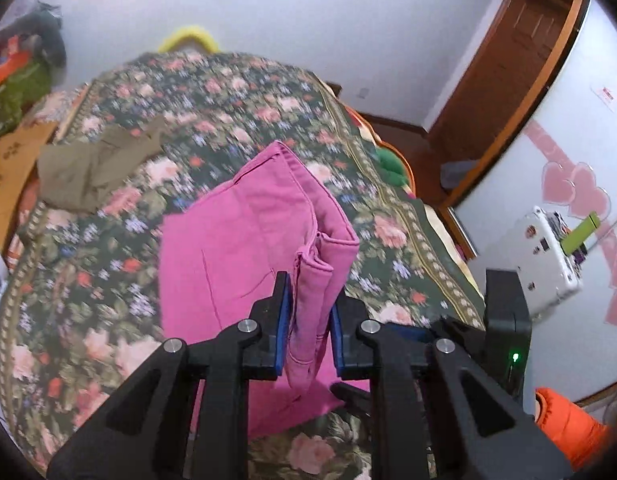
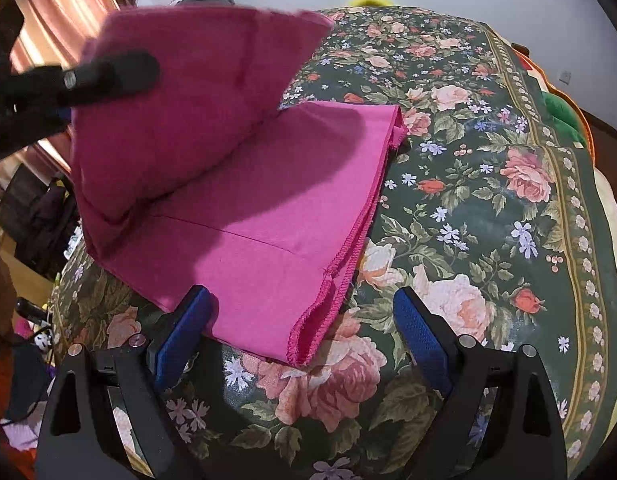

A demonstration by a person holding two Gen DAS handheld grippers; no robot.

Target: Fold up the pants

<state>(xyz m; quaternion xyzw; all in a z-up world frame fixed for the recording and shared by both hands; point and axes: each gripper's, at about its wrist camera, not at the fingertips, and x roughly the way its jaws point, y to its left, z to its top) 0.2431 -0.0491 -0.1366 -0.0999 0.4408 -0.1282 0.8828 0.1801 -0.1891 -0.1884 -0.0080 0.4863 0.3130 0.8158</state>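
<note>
Between left gripper (image 1: 308,320) pads: pink pants (image 1: 244,240) clamped.

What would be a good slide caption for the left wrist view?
Left tongs shut on a bunched edge of the pink pants, lifting it over the floral bedspread.

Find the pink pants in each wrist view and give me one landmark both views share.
Left wrist view: the pink pants fill the centre, a bunched edge pinched in the left gripper.
Right wrist view: the pants lie centre-left, one end lifted at upper left, the near hem between the open right gripper fingers.
Shared landmark: the floral bedspread under them.
</note>
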